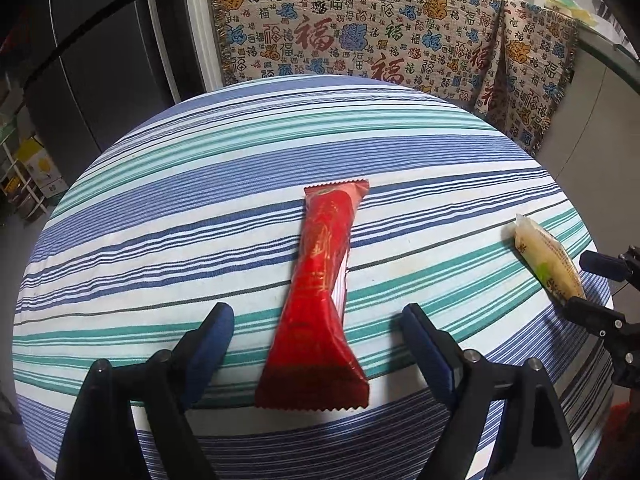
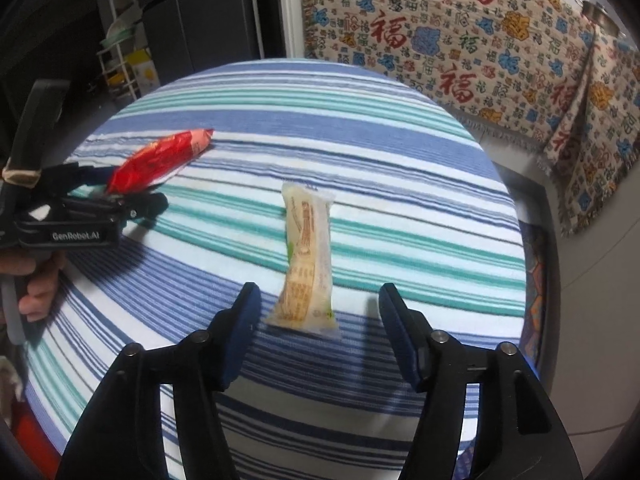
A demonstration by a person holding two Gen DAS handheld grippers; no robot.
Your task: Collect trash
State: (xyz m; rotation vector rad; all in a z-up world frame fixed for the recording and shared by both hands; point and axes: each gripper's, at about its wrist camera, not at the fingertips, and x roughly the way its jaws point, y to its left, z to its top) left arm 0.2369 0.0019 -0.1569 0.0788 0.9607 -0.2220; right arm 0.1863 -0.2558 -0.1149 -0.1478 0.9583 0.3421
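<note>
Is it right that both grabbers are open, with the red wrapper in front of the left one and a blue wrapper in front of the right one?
Nearly. The wrapper in front of the right gripper is pale yellow, not blue, as the right wrist view shows. The red wrapper does lie before the open left gripper.

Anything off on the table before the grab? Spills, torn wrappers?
Nothing stands out. Red wrapper and pale yellow wrapper lie on the striped tablecloth, both slightly twisted; no spill visible. Left gripper and right gripper are open.

Two wrappers lie on one blue, teal and white striped tablecloth (image 1: 160, 216): one long red foil snack wrapper (image 1: 320, 292) at frame centre and one pale yellow plastic wrapper (image 1: 548, 258) at the right edge.
</note>
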